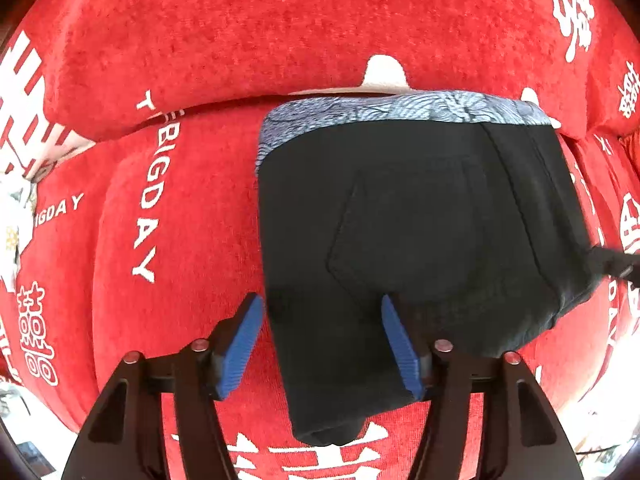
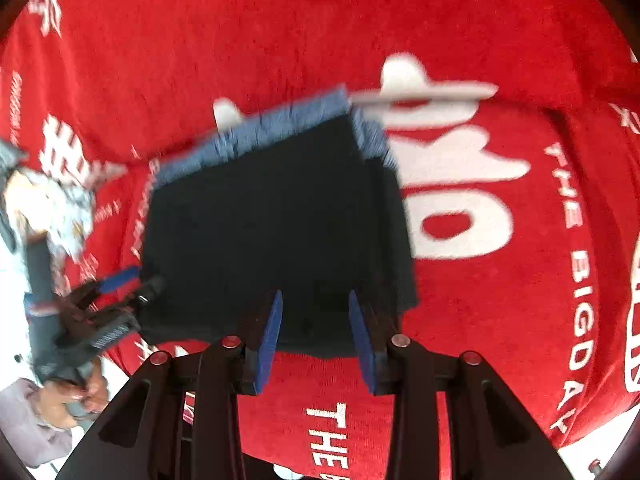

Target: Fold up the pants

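Note:
The black pants lie folded into a compact block on a red seat, their blue-grey patterned waistband at the far edge. My left gripper hangs open straight above the near left corner of the block, with its blue pads wide apart and clear of the cloth. In the blurred right wrist view the pants lie tilted. My right gripper is open above their near edge, nothing between its pads. The left gripper shows there at the block's left side, held by a hand.
A red plush sofa cover with white lettering spreads under everything, and a back cushion rises behind the waistband. A pale floral cloth lies at the far left. A dark tip, seemingly the right gripper, pokes in at the right edge.

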`<action>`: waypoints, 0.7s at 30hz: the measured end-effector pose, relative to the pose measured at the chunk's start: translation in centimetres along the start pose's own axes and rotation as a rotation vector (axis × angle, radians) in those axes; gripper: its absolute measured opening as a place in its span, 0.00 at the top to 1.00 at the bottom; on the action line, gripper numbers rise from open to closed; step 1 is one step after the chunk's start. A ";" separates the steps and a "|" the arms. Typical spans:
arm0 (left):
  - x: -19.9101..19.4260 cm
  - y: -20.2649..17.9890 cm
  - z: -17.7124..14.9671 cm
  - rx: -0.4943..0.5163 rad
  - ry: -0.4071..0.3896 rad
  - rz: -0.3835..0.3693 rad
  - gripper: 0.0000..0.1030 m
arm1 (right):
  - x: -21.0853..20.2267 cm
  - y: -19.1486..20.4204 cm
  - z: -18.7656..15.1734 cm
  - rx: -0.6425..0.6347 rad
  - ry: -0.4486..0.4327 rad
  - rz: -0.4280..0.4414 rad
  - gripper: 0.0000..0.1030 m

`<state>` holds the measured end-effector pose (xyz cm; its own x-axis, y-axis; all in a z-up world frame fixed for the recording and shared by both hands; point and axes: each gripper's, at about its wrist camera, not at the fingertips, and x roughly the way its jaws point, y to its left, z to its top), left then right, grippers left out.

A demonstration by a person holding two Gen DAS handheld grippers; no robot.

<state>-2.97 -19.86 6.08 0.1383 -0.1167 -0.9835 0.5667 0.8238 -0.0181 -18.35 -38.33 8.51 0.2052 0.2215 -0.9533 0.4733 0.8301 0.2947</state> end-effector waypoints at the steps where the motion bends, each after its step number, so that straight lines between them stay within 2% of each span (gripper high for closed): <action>1: 0.6 0.6 0.3 -0.006 0.005 -0.010 0.38 | 0.9 -0.1 -0.2 -0.006 0.017 -0.018 0.63; 3: 0.5 0.7 0.2 -0.002 0.009 -0.009 0.38 | 2.0 -0.2 -0.6 -0.020 0.025 -0.044 0.63; 5: 0.5 0.8 0.2 0.008 0.010 0.009 0.28 | 1.7 -0.3 -0.8 -0.014 0.015 -0.030 0.62; 10: 0.5 1.5 0.3 -0.008 0.028 -0.013 0.28 | 1.3 -0.8 -0.6 -0.012 0.035 -0.012 0.62; 12: 0.6 1.7 0.5 -0.012 0.039 -0.016 0.20 | 1.2 -1.0 -0.5 -0.005 0.031 -0.008 0.60; 13: 0.9 1.9 0.7 -0.015 0.048 -0.010 0.10 | 1.0 -1.1 -0.4 -0.001 0.027 -0.004 0.56; 17: 1.2 2.0 0.9 -0.021 0.058 -0.022 0.09 | 0.1 -1.6 0.1 0.000 0.011 -0.010 0.41; 21: 1.9 2.2 1.3 -0.038 0.085 -0.061 0.09 | 0.0 -2.8 0.5 0.022 0.023 0.000 0.33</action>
<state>-0.43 -19.00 4.39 0.0342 -0.1216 -0.9920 0.5403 0.8373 -0.0840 -19.31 -40.93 7.73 0.1858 0.2333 -0.9545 0.4917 0.8189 0.2959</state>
